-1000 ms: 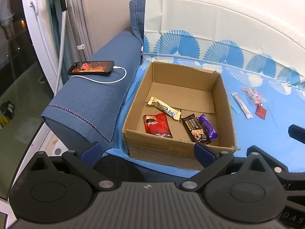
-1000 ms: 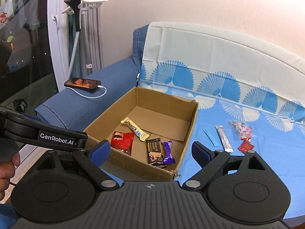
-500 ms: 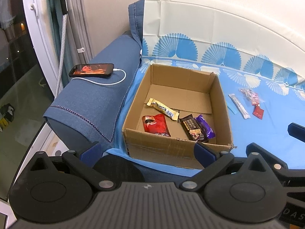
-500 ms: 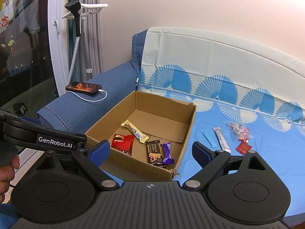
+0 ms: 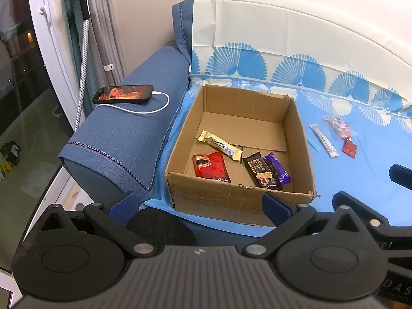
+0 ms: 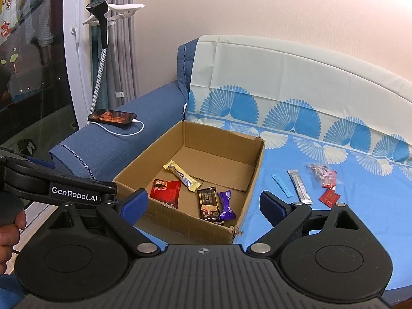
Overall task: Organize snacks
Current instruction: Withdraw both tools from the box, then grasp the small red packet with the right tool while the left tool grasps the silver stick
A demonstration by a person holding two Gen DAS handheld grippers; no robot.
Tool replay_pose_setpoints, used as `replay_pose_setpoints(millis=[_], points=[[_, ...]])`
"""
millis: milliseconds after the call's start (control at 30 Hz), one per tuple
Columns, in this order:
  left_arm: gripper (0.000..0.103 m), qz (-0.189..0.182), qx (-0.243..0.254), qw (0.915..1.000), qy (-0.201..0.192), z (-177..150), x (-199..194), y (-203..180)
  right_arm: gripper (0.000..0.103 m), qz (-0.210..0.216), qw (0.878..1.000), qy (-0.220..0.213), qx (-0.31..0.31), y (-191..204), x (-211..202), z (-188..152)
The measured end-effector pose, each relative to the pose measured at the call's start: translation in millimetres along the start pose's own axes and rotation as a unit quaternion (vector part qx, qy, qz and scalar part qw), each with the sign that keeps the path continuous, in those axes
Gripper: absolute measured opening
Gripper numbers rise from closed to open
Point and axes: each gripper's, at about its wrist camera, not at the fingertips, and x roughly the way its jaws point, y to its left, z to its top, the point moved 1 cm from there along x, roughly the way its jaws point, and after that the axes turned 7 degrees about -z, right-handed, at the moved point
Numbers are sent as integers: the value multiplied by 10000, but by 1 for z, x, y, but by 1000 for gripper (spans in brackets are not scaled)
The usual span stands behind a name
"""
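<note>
Both spread hand-held grippers (image 5: 198,207) (image 6: 203,207) rose; yellow bar (image 5: 220,145) seemingly lies diagonally in box (image 5: 239,200).

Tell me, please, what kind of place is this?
Probably a living room in a home. A blue sofa stands by a window with grey curtains, and a phone charges on its armrest. A cardboard box of snacks sits on the covered seat.
</note>
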Motion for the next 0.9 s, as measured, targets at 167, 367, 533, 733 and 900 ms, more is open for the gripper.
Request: replay_pose_setpoints(millis=[167,367,533,733,900], points=[[103,4,18,10000,55,-1,3,-1,94,6,10000,37,20,-1,2,0],[103,17,67,9998,169,0,11,-3,94,33,9999,117,44,-3,10,-2],[103,47,151,9993,324,0,21,-8,95,53,9997,220,128,-7,18,-4],[103,86,369,9980,513,5,38,-19,94,56,9988,368,316,-18,31,-7],[103,90,626,9959,644,16,57,-37,95,-46,9969,494,614,-38,46,-11]])
